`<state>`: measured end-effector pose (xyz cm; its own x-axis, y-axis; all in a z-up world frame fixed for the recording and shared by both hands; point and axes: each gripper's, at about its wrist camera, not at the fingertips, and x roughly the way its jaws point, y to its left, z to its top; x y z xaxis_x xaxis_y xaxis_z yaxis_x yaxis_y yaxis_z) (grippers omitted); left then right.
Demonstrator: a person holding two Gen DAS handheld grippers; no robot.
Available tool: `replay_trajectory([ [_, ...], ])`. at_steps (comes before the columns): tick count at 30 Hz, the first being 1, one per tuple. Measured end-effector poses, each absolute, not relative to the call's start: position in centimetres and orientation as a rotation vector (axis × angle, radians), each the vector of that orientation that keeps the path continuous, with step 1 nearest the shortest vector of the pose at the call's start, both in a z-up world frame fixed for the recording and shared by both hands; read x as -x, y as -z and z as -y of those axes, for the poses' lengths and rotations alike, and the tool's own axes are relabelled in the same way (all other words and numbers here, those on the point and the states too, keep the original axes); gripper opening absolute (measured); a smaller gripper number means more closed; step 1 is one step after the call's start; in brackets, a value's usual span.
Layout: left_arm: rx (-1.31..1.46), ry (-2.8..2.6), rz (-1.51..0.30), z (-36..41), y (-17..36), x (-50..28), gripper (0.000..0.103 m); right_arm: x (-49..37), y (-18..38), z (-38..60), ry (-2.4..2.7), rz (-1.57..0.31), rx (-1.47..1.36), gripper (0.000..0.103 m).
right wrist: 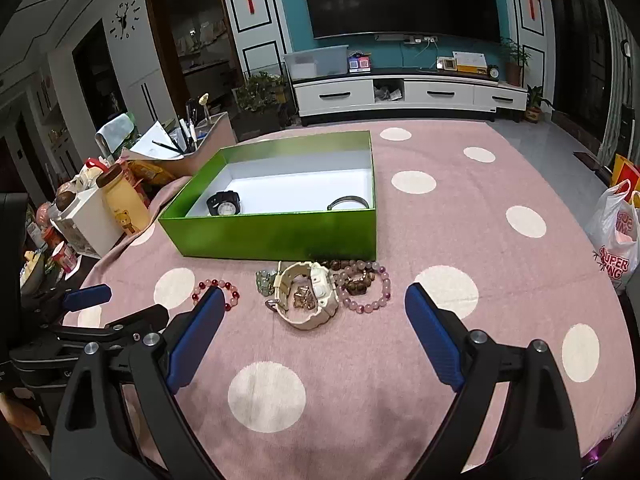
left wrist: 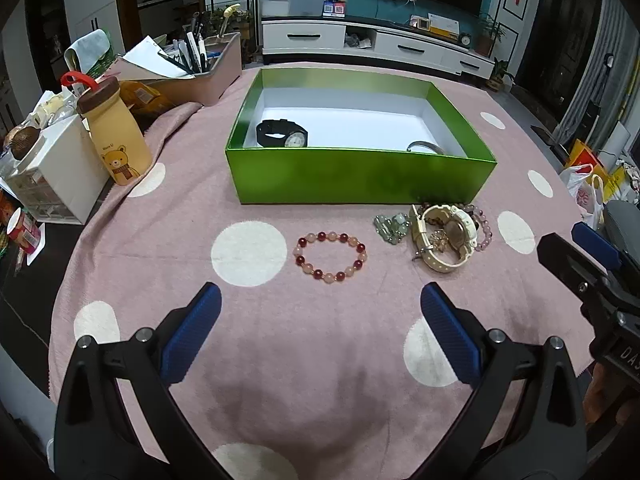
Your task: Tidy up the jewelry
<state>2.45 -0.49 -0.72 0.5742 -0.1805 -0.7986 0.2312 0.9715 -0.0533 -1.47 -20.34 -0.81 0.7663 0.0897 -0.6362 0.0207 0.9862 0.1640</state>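
From the left wrist camera, the left gripper hung above the pink dotted tablecloth, its blue-padded jaws spread wide and empty. The green box stood beyond it. Inside the box, a black watch lay at the near left corner and a silver bangle against the near wall toward the right. In front of the box, a red and pink bead bracelet lay alone on the cloth. To its right, close to the box's front wall, a cream watch sat in a heap with a green stone piece and a pale purple bead bracelet. A yellow bear bottle stood left of the box.

From the right wrist camera, the right gripper also had its jaws wide apart, holding nothing. The cream watch lay between its fingertips' line and the green box, the purple bead bracelet touching it. The red bead bracelet was partly hidden behind the left finger.
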Motion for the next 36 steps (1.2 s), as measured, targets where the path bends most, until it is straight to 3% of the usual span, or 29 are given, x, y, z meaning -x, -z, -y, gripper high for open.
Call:
replay_trajectory([
  [36,-0.041,0.266,-0.985,-0.1,3.2,-3.3,0.101,0.5,2.7,18.9,-0.065,-0.764,-0.150,0.092],
])
